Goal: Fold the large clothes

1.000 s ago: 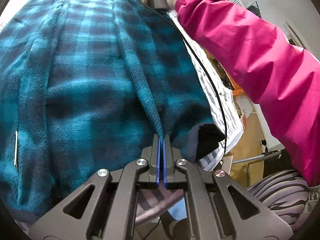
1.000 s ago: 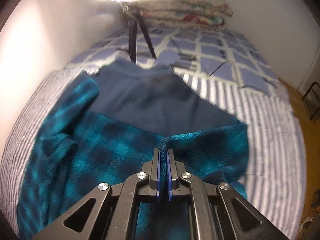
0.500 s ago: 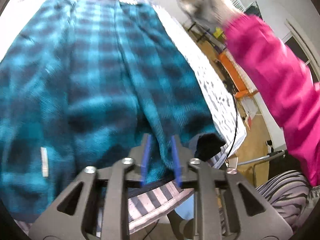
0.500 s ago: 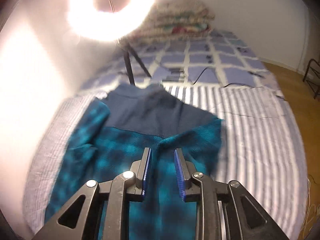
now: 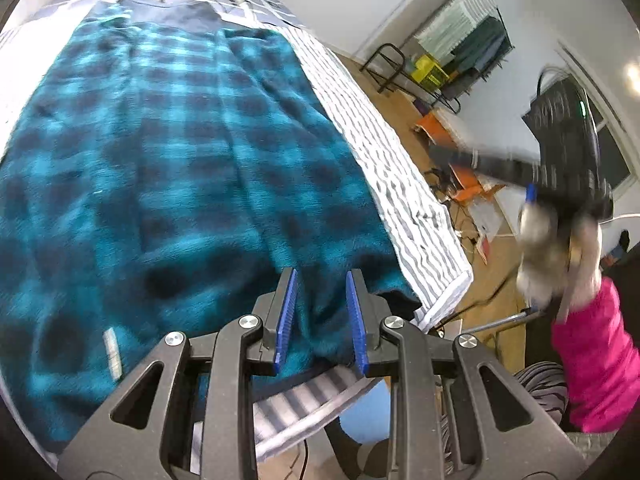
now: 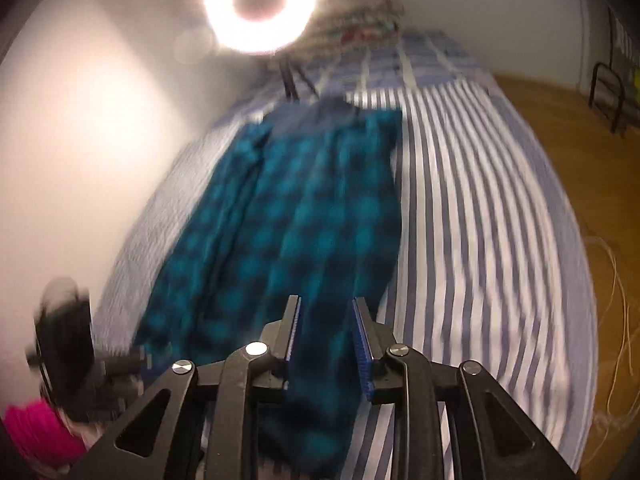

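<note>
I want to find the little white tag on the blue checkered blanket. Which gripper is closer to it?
Left. The left gripper hovers open beside the white tag on the blanket; the right gripper is further right.

Left hand-held gripper jaws apart over teal plaid garment; bed beneath.

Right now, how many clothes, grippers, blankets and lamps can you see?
Checked fleece garment: 1
Hand-held grippers: 2, left hand-held gripper and right hand-held gripper, both open
Striped blanket: 1
Ring lamp: 1
Total: 5
</note>
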Demonstrator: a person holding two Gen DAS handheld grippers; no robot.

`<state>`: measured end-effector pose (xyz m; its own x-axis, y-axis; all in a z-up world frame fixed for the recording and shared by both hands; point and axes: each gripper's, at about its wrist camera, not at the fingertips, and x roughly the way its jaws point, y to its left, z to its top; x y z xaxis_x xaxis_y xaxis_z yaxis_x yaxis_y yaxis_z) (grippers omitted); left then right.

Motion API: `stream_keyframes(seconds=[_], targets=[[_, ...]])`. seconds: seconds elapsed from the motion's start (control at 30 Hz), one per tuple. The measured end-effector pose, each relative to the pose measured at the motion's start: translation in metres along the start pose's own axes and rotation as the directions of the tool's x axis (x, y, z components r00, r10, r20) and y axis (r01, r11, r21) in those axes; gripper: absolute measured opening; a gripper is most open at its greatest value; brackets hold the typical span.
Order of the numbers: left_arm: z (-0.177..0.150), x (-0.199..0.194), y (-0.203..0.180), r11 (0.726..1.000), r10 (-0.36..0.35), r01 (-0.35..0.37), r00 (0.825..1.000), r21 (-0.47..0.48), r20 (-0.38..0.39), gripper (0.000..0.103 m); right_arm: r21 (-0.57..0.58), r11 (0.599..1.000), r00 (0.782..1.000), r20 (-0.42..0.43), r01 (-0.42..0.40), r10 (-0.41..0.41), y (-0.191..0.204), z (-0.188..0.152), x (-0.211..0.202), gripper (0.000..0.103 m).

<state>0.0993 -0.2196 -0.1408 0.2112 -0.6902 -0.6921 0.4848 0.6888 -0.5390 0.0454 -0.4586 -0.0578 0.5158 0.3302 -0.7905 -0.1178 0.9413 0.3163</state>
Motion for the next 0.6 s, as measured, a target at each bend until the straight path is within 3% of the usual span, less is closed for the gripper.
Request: stream_keyframes(seconds=[0.07,0.17,0.4,0.47,0.6], targets=[[0.002,0.015,-0.008,0.999,0.016,-0.015,1.0,0.031,-0.021,0.023,0.024,1.0,1.0,-0.023,0.009,-0.009,-0.002,-0.03,0.004,0.034],[0.001,0.041,-0.023,0.995,0.023,-0.017,0.998,0.094,-0.066,0.023,0.067,0.998,0.998,-0.066,-0.006,0.01,-0.01,-0.063,0.021,0.028],[-0.036,0.074,-0.054,0.966,0.024,0.027,0.981,0.258,-0.191,0.023,0.043,0.997,0.982,-0.177,0.071,-0.063,-0.021,-0.096,0.063,0.028],[-0.052,0.082,-0.058,0.949,0.069,0.001,0.976,0.315,-0.209,0.023,0.047,0.995,0.976,-0.204,0.086,-0.075,-0.027,-0.104,0.071,0.028],[-0.056,0.074,-0.049,0.97,0.038,0.009,0.982,0.244,-0.186,0.023,0.04,0.996,0.98,-0.186,0.076,-0.067,-0.027,-0.108,0.067,0.028]])
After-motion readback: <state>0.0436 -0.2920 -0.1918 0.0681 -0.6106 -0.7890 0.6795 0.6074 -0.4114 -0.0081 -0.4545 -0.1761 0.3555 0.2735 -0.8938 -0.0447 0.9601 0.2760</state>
